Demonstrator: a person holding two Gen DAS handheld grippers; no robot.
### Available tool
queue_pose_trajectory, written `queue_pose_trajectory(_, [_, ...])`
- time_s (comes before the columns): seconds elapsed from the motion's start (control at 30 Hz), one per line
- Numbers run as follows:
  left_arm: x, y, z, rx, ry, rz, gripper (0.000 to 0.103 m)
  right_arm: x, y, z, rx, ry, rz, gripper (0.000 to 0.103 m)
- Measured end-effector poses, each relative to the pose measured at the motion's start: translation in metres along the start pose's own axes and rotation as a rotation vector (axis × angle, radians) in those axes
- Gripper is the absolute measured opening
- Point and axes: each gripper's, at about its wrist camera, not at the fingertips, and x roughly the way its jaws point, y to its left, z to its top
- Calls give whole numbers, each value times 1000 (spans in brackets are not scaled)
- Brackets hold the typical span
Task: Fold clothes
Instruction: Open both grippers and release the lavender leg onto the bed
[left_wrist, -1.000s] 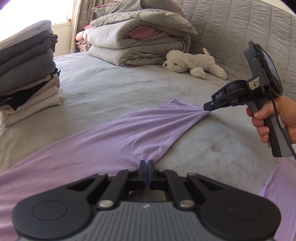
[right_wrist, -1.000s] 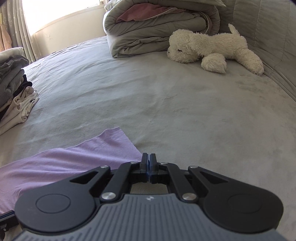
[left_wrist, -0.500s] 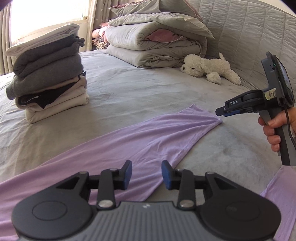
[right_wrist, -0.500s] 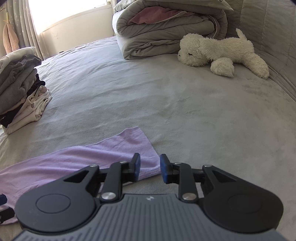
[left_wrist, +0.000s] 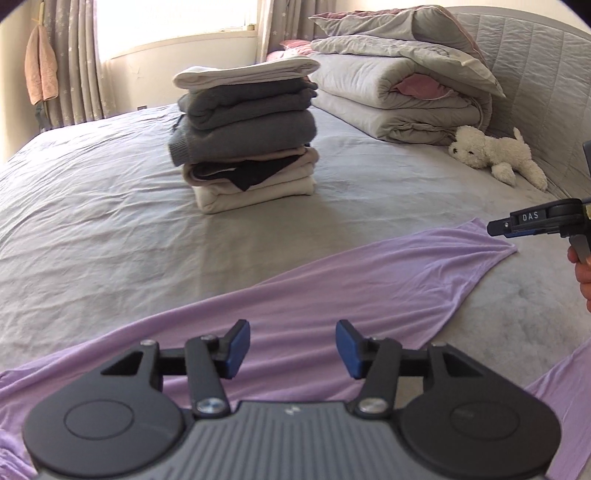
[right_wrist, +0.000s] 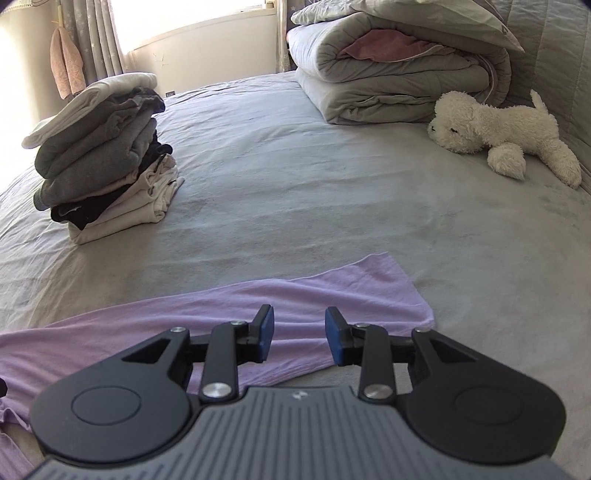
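Observation:
A lilac garment (left_wrist: 351, 291) lies spread flat on the grey bed, a long band of it reaching right to a corner (left_wrist: 491, 243). My left gripper (left_wrist: 291, 349) hovers over its near part with jaws opening and nothing between the blue pads. My right gripper (right_wrist: 299, 338) stands open above the garment's end (right_wrist: 332, 291), also holding nothing. From the left wrist view the right gripper (left_wrist: 496, 228) shows at the right edge, just above the garment's corner, with a hand (left_wrist: 583, 269) on its handle.
A stack of folded grey, black and cream clothes (left_wrist: 247, 140) stands mid-bed (right_wrist: 107, 162). Folded duvets and pillows (left_wrist: 399, 96) lie against the quilted headboard, a white plush dog (right_wrist: 506, 133) beside them. Curtains and a bright window are behind.
Both grippers went from shut on the lilac garment to open, letting it drop flat on the bed. Both have pulled back and risen; the left view swung toward the stack.

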Motion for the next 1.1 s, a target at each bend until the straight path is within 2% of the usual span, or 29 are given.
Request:
queue_pose_trajectory(0.3, [-28, 77, -12, -160, 3, 95, 57, -2, 64, 4, -90, 20, 79, 35])
queue_pose_trajectory(0.5, [-32, 138, -28, -320, 26, 179, 58, 6, 113, 5, -189, 37, 160, 35])
queue_pose_trajectory(0.73, [-33, 182, -38, -469, 73, 320, 58, 30, 169, -2, -284, 70, 242, 35])
queue_pose_trajectory(1.1, [-38, 200, -39, -475, 79, 415, 58, 50, 222, -6, -339, 93, 293, 35])
